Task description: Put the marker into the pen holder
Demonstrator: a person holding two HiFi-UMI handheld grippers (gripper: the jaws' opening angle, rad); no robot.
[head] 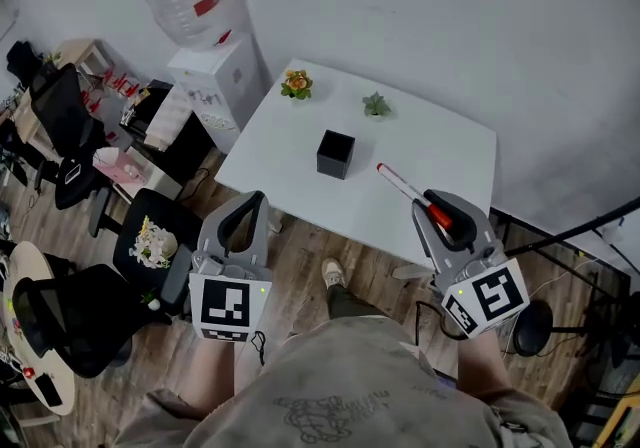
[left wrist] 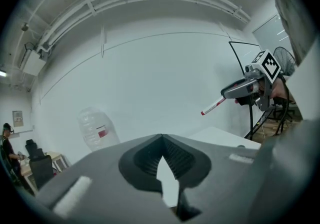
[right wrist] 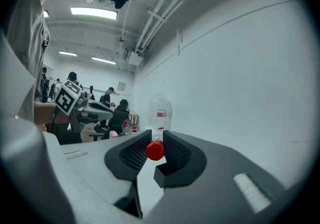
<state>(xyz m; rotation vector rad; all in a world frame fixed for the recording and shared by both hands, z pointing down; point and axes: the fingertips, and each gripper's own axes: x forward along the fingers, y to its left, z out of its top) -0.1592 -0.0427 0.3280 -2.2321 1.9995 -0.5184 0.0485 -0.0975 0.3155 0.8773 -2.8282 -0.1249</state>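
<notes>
A black cube pen holder stands near the middle of the white table. My right gripper is shut on the marker, a white pen with red ends that points up-left over the table's front edge, short of the holder. In the right gripper view the marker's red end sits pinched between the jaws. My left gripper hangs off the table's left front corner, shut with nothing in it. In the left gripper view its jaws meet, and the marker shows at the right.
Two small potted plants stand at the table's far side. A water dispenser is at the back left, black chairs at the left, a stand at the right. The person's shoe is below the table edge.
</notes>
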